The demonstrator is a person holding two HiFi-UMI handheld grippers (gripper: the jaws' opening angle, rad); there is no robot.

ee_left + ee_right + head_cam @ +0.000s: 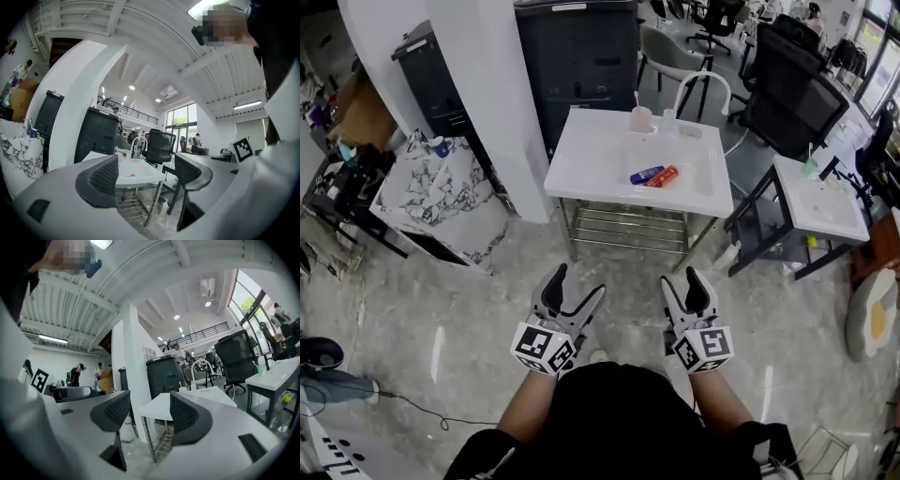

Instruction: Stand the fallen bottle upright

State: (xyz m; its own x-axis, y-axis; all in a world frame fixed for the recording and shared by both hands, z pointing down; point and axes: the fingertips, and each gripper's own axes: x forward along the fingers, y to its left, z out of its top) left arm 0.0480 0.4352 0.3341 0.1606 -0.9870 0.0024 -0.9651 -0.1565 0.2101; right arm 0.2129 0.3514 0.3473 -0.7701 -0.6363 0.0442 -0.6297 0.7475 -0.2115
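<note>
Two grippers are out in front of the person, both pointing level at a white sink-top table (581, 178) that's still well apart from them across the floor. Left gripper (579, 281) has its jaws spread wide with nothing between the pads, just the table and the room showing through the gap in its own view. Right gripper (681, 278) is pretty much the same deal: jaws clearly apart and empty. The fallen bottle (653, 175), blue at one end and orange-red at the other, is lying flat on its side near the middle of the tabletop. Behind it, toward the back edge, there's a pink cup (641, 120) with what looks like a toothbrush sticking out, and a white curved faucet (705, 82) just to the right of that. A second white table (825, 211) sits off to the right, and a marble-patterned slab (441, 192) is on the left next to a white pillar (483, 84).
</note>
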